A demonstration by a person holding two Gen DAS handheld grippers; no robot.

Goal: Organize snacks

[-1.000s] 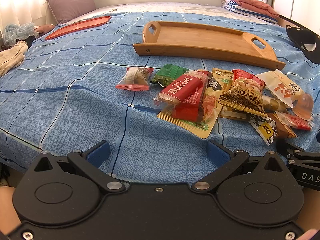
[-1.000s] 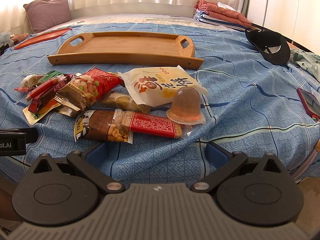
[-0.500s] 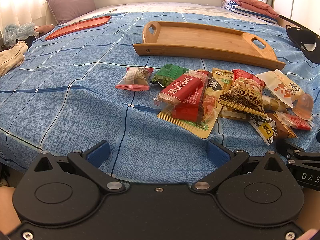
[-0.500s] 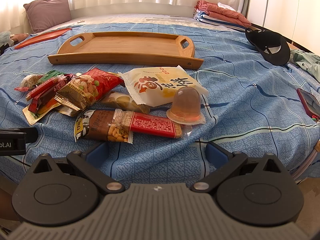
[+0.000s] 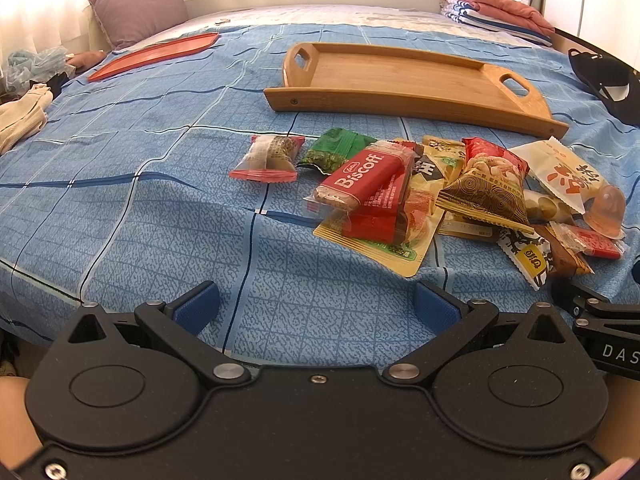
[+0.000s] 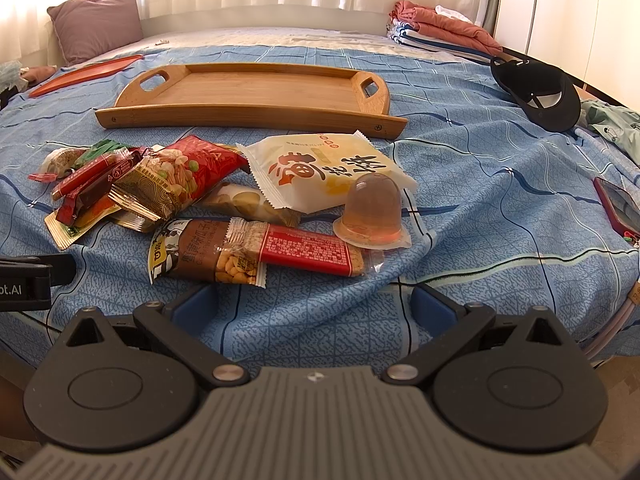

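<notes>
A pile of snack packets lies on the blue bedspread. In the left wrist view I see a red Biscoff packet [image 5: 366, 178], a green packet [image 5: 336, 150] and a small red-edged candy packet [image 5: 270, 158]. In the right wrist view I see a white pastry packet [image 6: 324, 170], a jelly cup [image 6: 372, 212], a red bar [image 6: 308, 250] and a brown seed packet [image 6: 200, 254]. An empty wooden tray [image 5: 404, 80] [image 6: 256, 94] lies beyond the pile. My left gripper [image 5: 316, 308] and right gripper [image 6: 314, 304] are both open and empty, near the bed's front edge.
A red flat tray [image 5: 156, 54] and a purple pillow [image 5: 138, 6] lie at the far left. A black cap [image 6: 540, 92] and a phone [image 6: 620, 208] lie at the right. Folded clothes [image 6: 436, 30] sit at the far right.
</notes>
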